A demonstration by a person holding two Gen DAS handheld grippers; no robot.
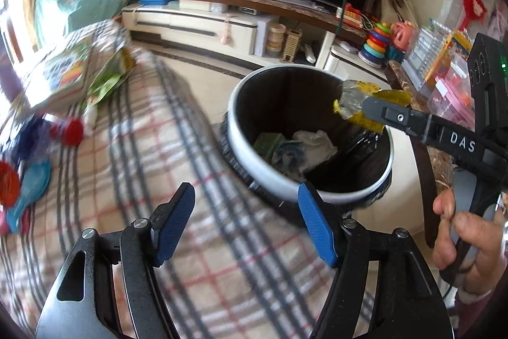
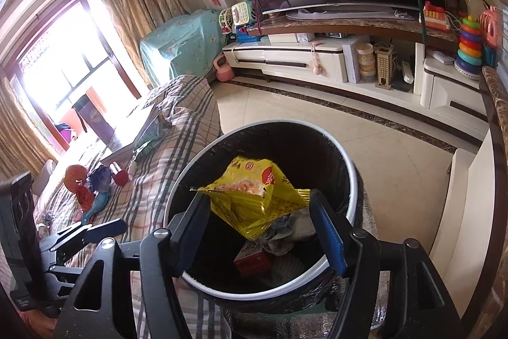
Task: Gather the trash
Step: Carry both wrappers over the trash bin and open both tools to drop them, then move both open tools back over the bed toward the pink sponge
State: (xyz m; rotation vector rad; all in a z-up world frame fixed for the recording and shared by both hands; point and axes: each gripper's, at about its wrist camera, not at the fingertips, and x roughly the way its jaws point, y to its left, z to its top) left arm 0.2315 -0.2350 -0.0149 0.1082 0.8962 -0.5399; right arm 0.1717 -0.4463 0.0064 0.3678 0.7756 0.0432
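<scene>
Over the bin (image 2: 346,167), at twelve o'clock from my right claw (image 2: 258,212), hung the yellow wrapper (image 2: 254,196). The fingers stood wide apart, so whether they pinched it I could not tell. It looked light, crinkly and slippery, best taken by a crimped edge. My left claw (image 1: 246,220) was spread and empty beside the blanket (image 1: 143,148).

White letters "DAS" on the right gripper (image 1: 365,110) arm, printing on yellow snack wrapper (image 2: 254,196) too small to read
</scene>
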